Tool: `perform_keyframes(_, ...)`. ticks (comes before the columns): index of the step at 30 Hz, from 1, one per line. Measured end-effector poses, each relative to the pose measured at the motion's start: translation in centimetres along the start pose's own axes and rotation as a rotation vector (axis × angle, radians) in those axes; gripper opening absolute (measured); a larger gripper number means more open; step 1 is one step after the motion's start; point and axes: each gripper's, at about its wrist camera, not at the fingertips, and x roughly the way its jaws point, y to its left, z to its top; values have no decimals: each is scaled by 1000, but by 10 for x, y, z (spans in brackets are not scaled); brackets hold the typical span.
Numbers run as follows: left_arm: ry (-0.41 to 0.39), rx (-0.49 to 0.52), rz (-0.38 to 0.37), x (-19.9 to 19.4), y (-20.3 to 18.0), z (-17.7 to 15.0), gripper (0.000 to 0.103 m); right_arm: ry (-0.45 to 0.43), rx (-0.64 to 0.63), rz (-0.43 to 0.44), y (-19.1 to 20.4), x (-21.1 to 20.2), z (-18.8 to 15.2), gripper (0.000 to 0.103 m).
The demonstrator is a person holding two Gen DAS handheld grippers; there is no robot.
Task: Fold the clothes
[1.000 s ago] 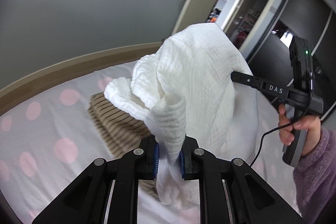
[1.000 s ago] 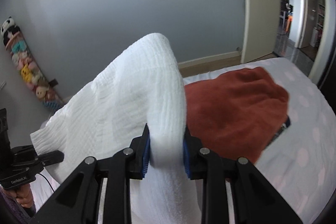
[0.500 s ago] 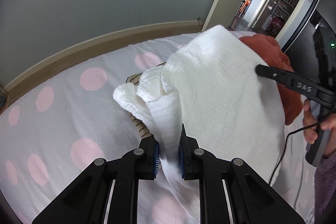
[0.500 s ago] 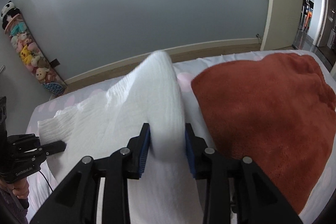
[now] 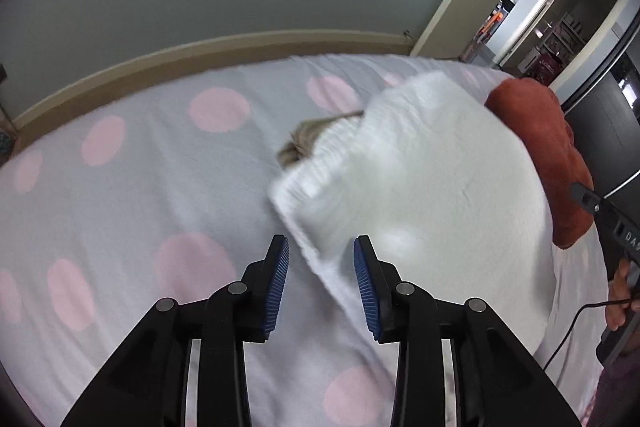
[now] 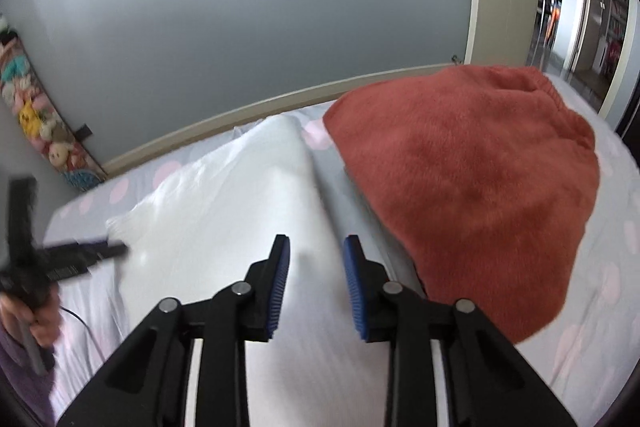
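1. My left gripper point(image 5: 320, 281) hangs just above the bed, its blue-padded jaws spread apart with nothing between them but the near edge of the white garment point(image 5: 420, 187) lying below.
2. My right gripper point(image 6: 316, 285) is likewise parted and empty, poised over the same cloth point(image 6: 224, 203).
3. The white garment lies on the polka-dot bedsheet point(image 5: 140, 167), a soft, ribbed-looking fabric folded over itself, its layered edge blurred by motion.
4. A corner of a striped tan garment point(image 5: 304, 139) pokes out from under it at the far side.
5. A rust-red fleece point(image 6: 468, 179) sits just beside the white cloth on its right; I cannot tell if they touch.
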Motion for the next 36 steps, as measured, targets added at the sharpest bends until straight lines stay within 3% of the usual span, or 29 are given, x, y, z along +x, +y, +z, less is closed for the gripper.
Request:
perform_keyframes(5,-91,66,-16,-15,-15,10,36,-39,29,6,7,2,3,24)
perform_keyframes(8,-89,96,-7,1,-35,14,36,-56,72,23,9,15,8,24)
perform_keyframes(17,72,73,101,97,-36,16,35,55,248,91,-29,92,-9,24)
perform_keyframes(25,130,100,162,127,-38,12,36,134,297,126,-58,140,-34,23)
perform_keyframes(31,103,94,191,108,-44,14,36,149,337,136,-67,126,-30,24)
perform_keyframes(36,-24,137,165,45,-63,5,36,70,335,154,-73,69,-27,26)
